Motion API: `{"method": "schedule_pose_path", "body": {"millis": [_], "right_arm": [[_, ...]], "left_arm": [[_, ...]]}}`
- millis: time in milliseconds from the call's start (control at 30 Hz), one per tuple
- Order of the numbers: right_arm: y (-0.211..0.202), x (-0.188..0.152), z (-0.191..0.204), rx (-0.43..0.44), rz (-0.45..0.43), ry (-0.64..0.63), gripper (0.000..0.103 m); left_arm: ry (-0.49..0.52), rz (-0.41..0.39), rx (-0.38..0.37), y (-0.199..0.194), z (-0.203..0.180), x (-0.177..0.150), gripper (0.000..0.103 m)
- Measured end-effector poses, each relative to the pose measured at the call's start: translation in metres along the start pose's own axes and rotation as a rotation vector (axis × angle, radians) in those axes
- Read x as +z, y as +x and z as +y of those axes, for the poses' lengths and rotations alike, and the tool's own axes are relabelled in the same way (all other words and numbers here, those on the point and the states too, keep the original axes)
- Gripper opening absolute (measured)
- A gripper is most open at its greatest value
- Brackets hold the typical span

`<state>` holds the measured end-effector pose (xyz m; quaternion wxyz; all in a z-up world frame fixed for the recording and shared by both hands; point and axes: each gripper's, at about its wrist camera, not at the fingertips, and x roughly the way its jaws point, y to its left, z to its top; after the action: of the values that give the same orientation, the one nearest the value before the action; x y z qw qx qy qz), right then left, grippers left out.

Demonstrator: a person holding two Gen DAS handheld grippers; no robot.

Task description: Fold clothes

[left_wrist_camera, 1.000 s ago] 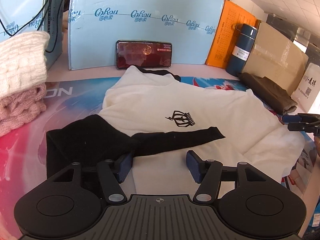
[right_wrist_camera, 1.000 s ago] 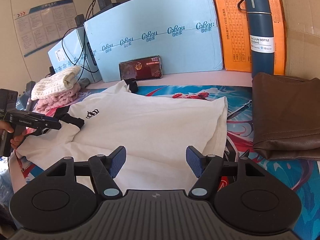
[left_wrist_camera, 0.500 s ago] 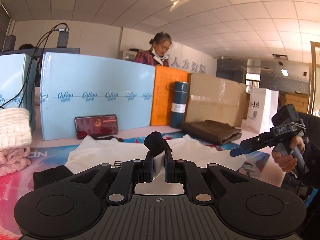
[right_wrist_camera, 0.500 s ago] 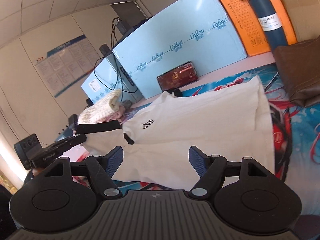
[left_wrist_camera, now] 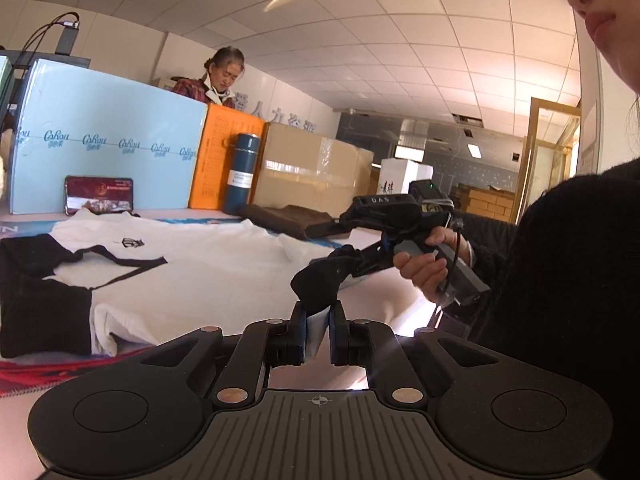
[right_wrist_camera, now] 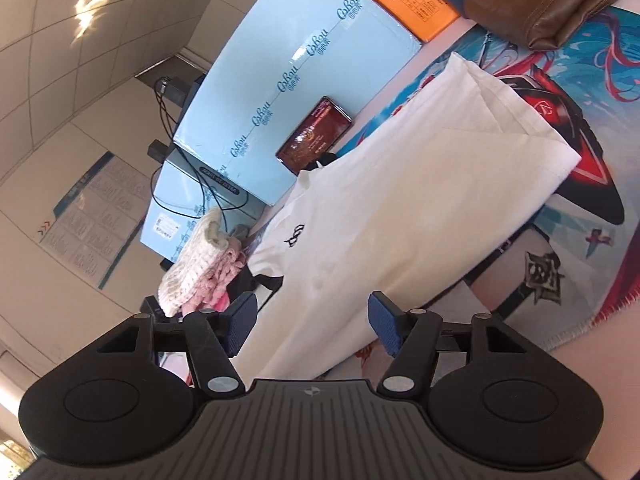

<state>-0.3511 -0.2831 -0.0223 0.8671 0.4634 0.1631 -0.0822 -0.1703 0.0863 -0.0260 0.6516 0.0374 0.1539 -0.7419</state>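
Sleeve now lifted (left gripper)

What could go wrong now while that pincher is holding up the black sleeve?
1. The left gripper pinches only a small bunch of the black sleeve cuff, so the cuff might slip out.
2. The open right gripper is tilted and close to the left one; they could bump.
3. Pulling the white cotton shirt with black sleeves could drag it sideways and undo the folded corner near the brown folded garment.
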Motion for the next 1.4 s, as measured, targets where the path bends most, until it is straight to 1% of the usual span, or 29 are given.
{"method": "schedule_pose_path", "body": {"millis": [33, 133, 167, 200, 267, 300, 400, 467, 500, 533, 567, 600, 633, 700, 867, 933, 967, 1000, 1033, 1067, 1100, 1133, 1167, 1200, 1233, 1333, 1400], "right_arm": [[0.000, -0.004, 0.003, -0.032, 0.001, -0.012, 0.054], [-0.002, -0.006, 0.016, -0.070, -0.031, -0.054, 0.055], [-0.001, -0.003, 0.021, -0.103, -0.042, -0.070, 0.055], [0.000, 0.001, 0.027, -0.140, -0.051, -0.085, 0.056], [0.008, 0.010, 0.039, -0.265, -0.048, -0.107, 0.057], [0.012, 0.013, 0.044, -0.305, -0.042, -0.114, 0.057], [0.031, 0.022, 0.047, -0.425, 0.009, -0.087, 0.056], [0.041, 0.022, 0.048, -0.479, 0.039, -0.093, 0.053], [0.045, 0.020, 0.049, -0.513, 0.049, -0.108, 0.047], [0.048, 0.017, 0.050, -0.545, 0.055, -0.131, 0.042], [0.050, 0.014, 0.051, -0.565, 0.051, -0.152, 0.032], [0.049, 0.011, 0.051, -0.578, 0.048, -0.164, 0.018], [0.047, 0.008, 0.051, -0.584, 0.043, -0.172, 0.013], [0.032, 0.000, 0.050, -0.561, 0.016, -0.150, 0.005], [-0.025, -0.034, 0.043, -0.507, -0.065, -0.085, 0.004], [-0.040, -0.046, 0.036, -0.475, -0.046, -0.065, 0.004], [-0.046, -0.052, 0.033, -0.457, -0.028, -0.062, 0.004], [-0.051, -0.058, 0.033, -0.430, 0.012, -0.085, 0.007], [-0.055, -0.063, 0.035, -0.402, 0.036, -0.121, 0.009], [-0.059, -0.065, 0.039, -0.376, 0.050, -0.163, 0.024], [-0.064, -0.066, 0.046, -0.341, 0.048, -0.216, 0.051], [-0.069, -0.065, 0.054, -0.305, 0.035, -0.269, 0.061], [-0.074, -0.059, 0.061, -0.271, -0.013, -0.321, 0.067], [-0.077, -0.051, 0.068, -0.243, -0.057, -0.367, 0.067], [-0.076, -0.040, 0.071, -0.240, -0.087, -0.397, 0.067], [-0.056, 0.013, 0.072, -0.281, -0.144, -0.505, 0.067], [-0.029, 0.052, 0.064, -0.318, -0.137, -0.551, 0.067]], "left_arm": [[0.020, 0.038, 0.020, 0.005, 0.000, -0.004, 0.009], [0.066, 0.147, 0.050, 0.014, 0.000, -0.014, 0.010], [0.072, 0.151, 0.051, 0.012, 0.001, -0.015, 0.011], [0.070, 0.135, 0.043, 0.008, 0.002, -0.012, 0.012], [0.067, 0.102, 0.028, 0.000, 0.004, -0.008, 0.015], [0.064, 0.075, 0.026, -0.005, 0.006, -0.005, 0.017], [0.047, -0.035, 0.042, -0.020, 0.012, 0.005, 0.029], [0.012, -0.099, 0.090, -0.028, 0.020, 0.010, 0.042], [-0.006, -0.123, 0.114, -0.030, 0.024, 0.012, 0.045], [-0.027, -0.145, 0.138, -0.032, 0.028, 0.014, 0.049], [-0.044, -0.157, 0.160, -0.032, 0.033, 0.015, 0.050], [-0.057, -0.162, 0.179, -0.031, 0.037, 0.016, 0.050], [-0.069, -0.167, 0.198, -0.030, 0.041, 0.017, 0.050], [-0.094, -0.172, 0.237, -0.028, 0.049, 0.018, 0.050], [-0.147, -0.150, 0.352, -0.024, 0.070, 0.025, 0.050], [-0.168, -0.150, 0.407, -0.022, 0.078, 0.033, 0.051], [-0.180, -0.150, 0.438, -0.021, 0.083, 0.038, 0.057], [-0.193, -0.148, 0.473, -0.019, 0.087, 0.043, 0.061], [-0.206, -0.146, 0.508, -0.018, 0.092, 0.047, 0.070], [-0.217, -0.146, 0.543, -0.017, 0.096, 0.051, 0.072], [-0.230, -0.138, 0.569, -0.015, 0.104, 0.056, 0.072], [-0.245, -0.123, 0.584, -0.012, 0.114, 0.060, 0.072], [-0.260, -0.107, 0.600, -0.008, 0.124, 0.064, 0.072], [-0.275, -0.091, 0.615, -0.004, 0.134, 0.069, 0.072], [-0.289, -0.076, 0.631, 0.000, 0.145, 0.073, 0.073], [-0.334, -0.028, 0.677, 0.011, 0.175, 0.086, 0.073], [-0.363, 0.003, 0.708, 0.018, 0.196, 0.095, 0.073]]}}
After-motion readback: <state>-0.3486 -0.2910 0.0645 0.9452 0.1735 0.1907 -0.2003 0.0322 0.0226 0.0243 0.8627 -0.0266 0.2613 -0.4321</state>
